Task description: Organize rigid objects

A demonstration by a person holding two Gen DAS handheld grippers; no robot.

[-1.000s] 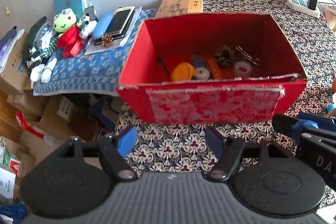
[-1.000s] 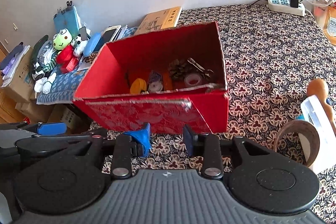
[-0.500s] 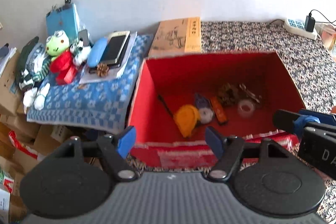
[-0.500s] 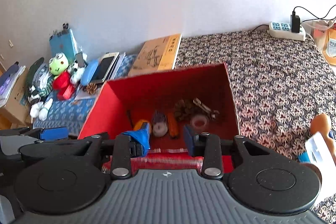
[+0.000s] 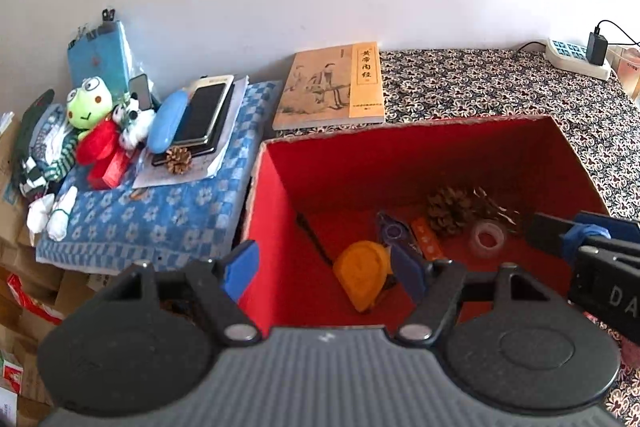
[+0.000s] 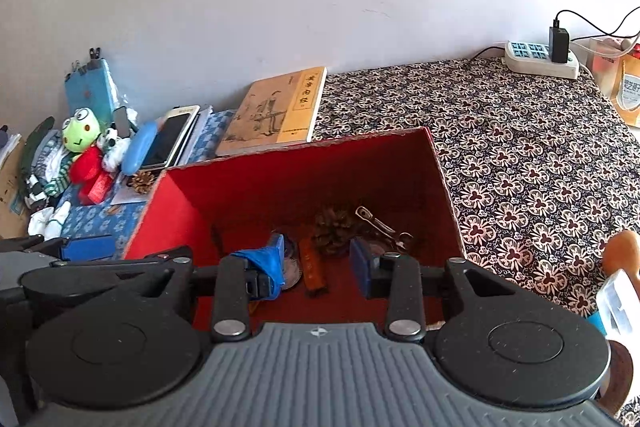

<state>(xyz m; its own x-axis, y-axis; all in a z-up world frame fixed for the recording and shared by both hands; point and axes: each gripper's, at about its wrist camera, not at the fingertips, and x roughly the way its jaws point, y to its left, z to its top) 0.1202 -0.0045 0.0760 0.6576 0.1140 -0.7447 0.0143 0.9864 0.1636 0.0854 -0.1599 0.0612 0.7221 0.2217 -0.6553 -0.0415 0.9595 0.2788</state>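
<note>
A: Left wrist: your left tongs [image 5: 324,263] gape wide and empty, with the red box [image 5: 404,155] beneath and the yellow disc [image 5: 362,281] between their tips

B: Right wrist: your right tongs [image 6: 318,261] have just been opening, narrow, empty; the pine cone [image 6: 334,229] lies just ahead

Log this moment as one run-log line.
left gripper: open, empty, over open red cardboard box | right gripper: just been opening, nothing between its fingers, over the same box
</note>
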